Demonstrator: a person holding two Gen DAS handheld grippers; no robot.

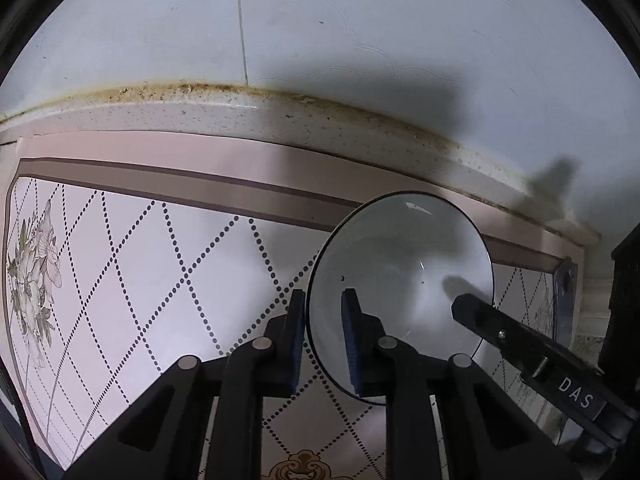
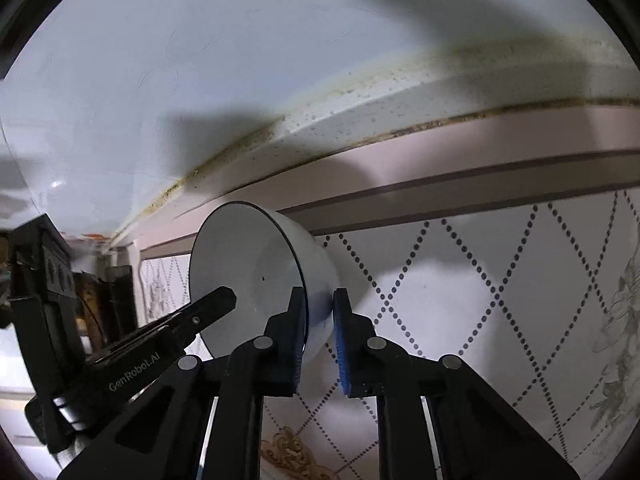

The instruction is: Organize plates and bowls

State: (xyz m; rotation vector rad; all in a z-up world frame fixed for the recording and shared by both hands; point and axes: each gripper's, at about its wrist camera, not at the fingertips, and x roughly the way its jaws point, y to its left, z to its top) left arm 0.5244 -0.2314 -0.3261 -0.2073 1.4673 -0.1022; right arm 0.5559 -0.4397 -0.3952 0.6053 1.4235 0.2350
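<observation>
bowl (image 1: 400, 280) rim pinched between both grippers' jaws

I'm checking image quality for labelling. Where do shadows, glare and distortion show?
Left wrist view: fisheye bends the counter edge; tong shadows cross the wall and bowl, with a small glint at its rim. Right wrist view: broad shadows on the wall, the far left edge blurred.

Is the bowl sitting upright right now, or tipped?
Tipped on edge: the bowl is off the counter, its opening facing sideways, with the left gripper and right gripper pinching opposite sides of its rim.
</observation>
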